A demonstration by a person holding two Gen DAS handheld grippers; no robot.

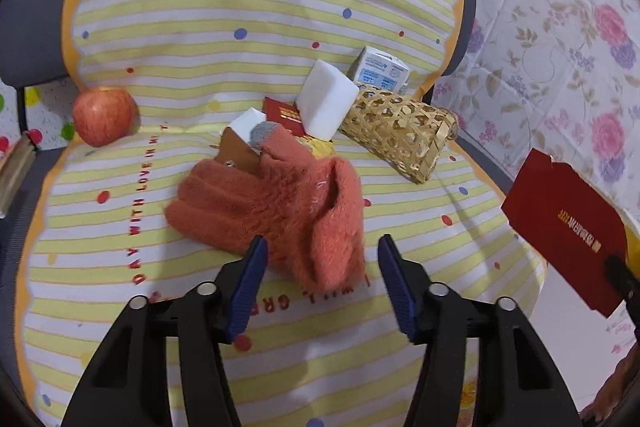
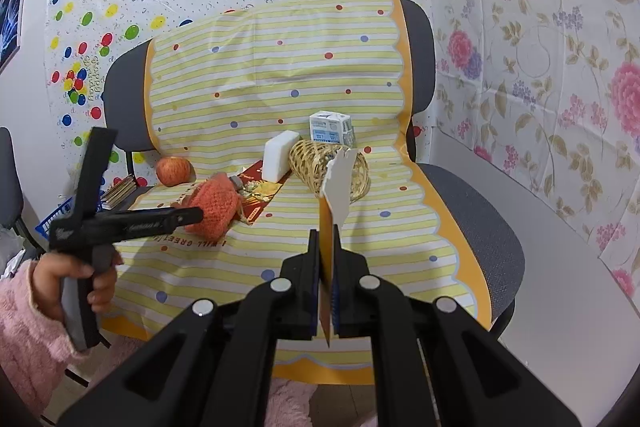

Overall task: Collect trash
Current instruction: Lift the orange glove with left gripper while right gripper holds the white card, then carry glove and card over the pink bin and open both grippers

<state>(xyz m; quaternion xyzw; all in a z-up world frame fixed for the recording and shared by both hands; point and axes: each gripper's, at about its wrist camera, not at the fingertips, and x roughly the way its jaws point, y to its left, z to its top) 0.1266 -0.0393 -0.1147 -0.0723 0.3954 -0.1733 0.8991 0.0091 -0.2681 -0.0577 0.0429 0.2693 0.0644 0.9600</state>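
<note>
My right gripper [image 2: 325,247] is shut on a torn red envelope [image 2: 334,195], held edge-on above the chair's front; it shows in the left wrist view [image 1: 568,231] at the right. My left gripper [image 1: 322,263] is open and empty, just above an orange fuzzy glove [image 1: 276,211] on the striped cloth [image 1: 240,7]. It is seen from the side in the right wrist view [image 2: 192,217]. Behind the glove lie a white foam block [image 1: 326,99], a second red envelope [image 1: 284,115], a milk carton [image 1: 380,69] and a woven basket [image 1: 400,131] on its side.
An apple [image 1: 104,115] sits at the left of the seat. A small brown pouch [image 1: 238,153] pokes from under the glove. The chair [image 2: 472,227] stands by a floral wall. A blue crate [image 2: 60,215] and stacked books [image 2: 120,191] are to the left.
</note>
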